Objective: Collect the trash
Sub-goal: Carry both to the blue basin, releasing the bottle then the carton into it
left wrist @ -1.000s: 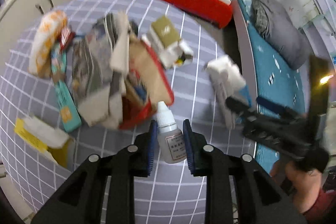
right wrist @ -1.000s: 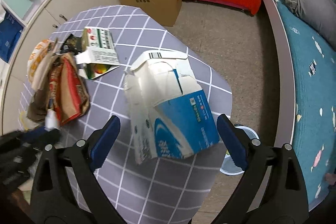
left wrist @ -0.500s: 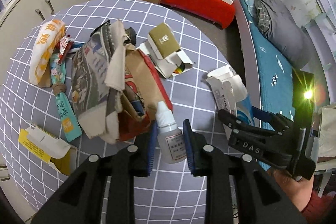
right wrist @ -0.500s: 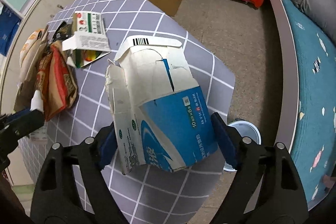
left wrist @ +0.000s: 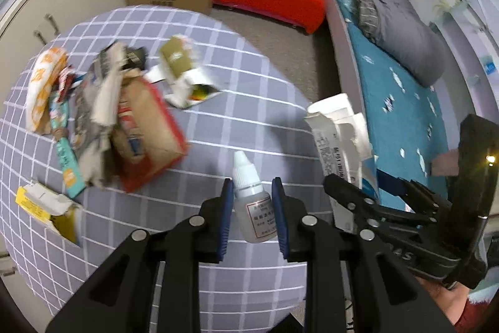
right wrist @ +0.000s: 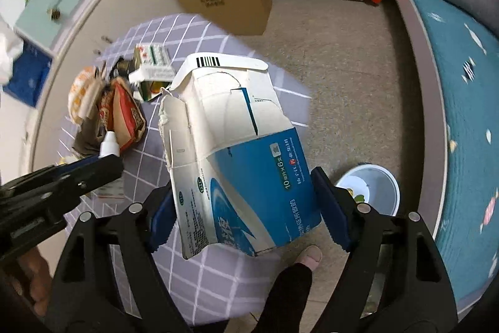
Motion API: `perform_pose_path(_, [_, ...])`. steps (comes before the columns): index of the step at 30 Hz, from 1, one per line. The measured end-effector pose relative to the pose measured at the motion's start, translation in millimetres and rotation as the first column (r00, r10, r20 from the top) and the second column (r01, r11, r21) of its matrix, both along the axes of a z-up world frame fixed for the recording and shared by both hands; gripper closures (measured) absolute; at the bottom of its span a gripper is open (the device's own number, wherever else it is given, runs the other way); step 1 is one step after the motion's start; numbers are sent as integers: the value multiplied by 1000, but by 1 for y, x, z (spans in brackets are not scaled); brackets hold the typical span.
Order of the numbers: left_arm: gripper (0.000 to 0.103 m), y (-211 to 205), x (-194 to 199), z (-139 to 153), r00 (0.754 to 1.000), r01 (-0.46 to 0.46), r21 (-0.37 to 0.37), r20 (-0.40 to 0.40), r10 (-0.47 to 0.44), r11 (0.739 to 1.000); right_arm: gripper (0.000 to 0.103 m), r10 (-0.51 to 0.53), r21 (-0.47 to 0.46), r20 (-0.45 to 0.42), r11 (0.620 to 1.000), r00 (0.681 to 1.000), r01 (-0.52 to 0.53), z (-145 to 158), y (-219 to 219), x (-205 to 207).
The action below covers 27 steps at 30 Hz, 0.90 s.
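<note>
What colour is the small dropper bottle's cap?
White; the small dropper bottle's cap shows best in the left wrist view.

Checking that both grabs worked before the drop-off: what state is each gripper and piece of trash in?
left gripper: shut on the dropper bottle.
dropper bottle: capped, upright, held.
right gripper: shut on the blue-white carton.
blue-white carton: torn open, held.
trash pile: lying on the table.

Even indoor light, motion blur at left, fisheye bending, dark corners
</note>
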<state>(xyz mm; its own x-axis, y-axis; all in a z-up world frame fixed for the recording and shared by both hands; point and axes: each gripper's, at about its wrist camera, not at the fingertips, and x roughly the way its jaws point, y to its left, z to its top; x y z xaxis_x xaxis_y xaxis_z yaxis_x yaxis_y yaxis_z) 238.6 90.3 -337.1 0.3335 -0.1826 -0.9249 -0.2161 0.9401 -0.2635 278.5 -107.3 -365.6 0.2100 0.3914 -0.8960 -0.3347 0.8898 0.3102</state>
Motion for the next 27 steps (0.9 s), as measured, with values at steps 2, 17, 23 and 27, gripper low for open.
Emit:
perform_pose_path(2, [79, -21, 2, 5, 999, 38, 1, 7, -38, 999, 25, -47, 10, 10, 999, 999, 47, 10, -26, -4])
perform_pose_path(17, [78, -211, 10, 26, 924, 379, -13, 57, -377, 925, 25, -379, 16, 79, 925, 922, 379, 50, -225, -52])
perform_pose_path(23, [68, -262, 14, 30, 893, 447, -14, 68, -445, 894, 24, -462, 22, 100, 886, 881, 462, 58, -272, -67])
perform_pose_path(27, [43, -278, 16, 32, 893, 446, -1, 70, -445, 895, 24, -486, 29, 101, 874, 868, 486, 58, -289, -72])
